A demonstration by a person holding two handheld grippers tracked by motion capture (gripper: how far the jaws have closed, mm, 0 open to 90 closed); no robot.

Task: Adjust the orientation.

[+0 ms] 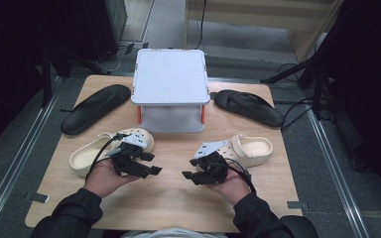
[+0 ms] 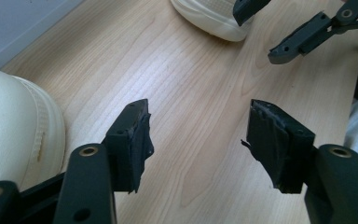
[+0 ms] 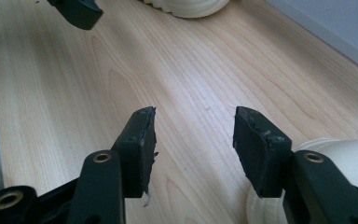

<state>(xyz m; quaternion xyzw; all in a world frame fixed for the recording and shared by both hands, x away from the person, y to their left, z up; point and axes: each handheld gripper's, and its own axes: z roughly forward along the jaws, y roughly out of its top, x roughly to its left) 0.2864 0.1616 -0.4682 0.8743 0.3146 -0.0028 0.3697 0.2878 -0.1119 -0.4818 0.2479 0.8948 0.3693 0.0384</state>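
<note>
Both grippers hover low over the near middle of the desk (image 1: 168, 198), jaws wide and holding nothing. The left gripper (image 1: 151, 163) sits just beside the left cream clog (image 1: 92, 153); the right gripper (image 1: 191, 168) sits just beside the right cream clog (image 1: 253, 148).

Shoes around a box on the tabletop (image 1: 173, 198)
A white box (image 1: 170, 89) stands between two black sandals (image 1: 95, 107) (image 1: 248, 107); two cream clogs (image 1: 110, 150) (image 1: 250, 149) lie nearer.

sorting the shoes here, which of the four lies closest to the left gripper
The cream clog on the table's left side, right beside the left gripper. The other clog sits by the right gripper; both black sandals lie farther back.
</note>
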